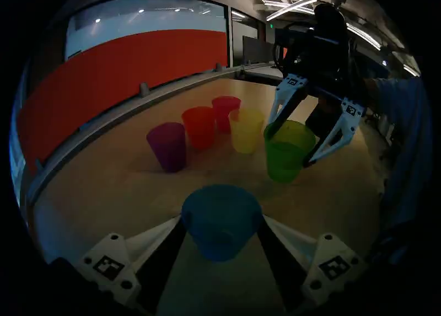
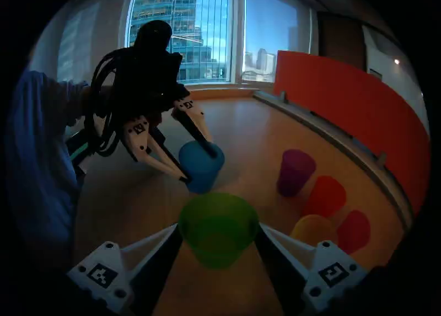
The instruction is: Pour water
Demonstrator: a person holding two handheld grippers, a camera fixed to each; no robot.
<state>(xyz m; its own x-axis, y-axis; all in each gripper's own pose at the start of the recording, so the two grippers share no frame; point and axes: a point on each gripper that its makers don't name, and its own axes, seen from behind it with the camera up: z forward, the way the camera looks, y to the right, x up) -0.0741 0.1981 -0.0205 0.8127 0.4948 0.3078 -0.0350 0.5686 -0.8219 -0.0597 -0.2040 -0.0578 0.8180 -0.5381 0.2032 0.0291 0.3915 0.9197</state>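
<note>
A blue cup (image 1: 220,205) stands on the wooden table between my left gripper's fingers, and my left gripper (image 1: 221,226) is shut on its sides. Across the table a green cup (image 1: 284,161) sits inside my right gripper (image 1: 290,144), one finger on each side. From the right gripper view, the green cup (image 2: 218,217) is close in front with my right gripper (image 2: 218,232) shut on it. Beyond it my left gripper (image 2: 199,161) clasps the blue cup (image 2: 203,172). I cannot tell whether either cup holds water.
Other cups stand in a cluster: purple (image 1: 168,146), orange (image 1: 198,127), red (image 1: 225,112) and yellow (image 1: 246,130). An orange wall panel (image 1: 127,68) runs along the table's far edge. A person's blue sleeve (image 2: 38,167) is behind the left gripper.
</note>
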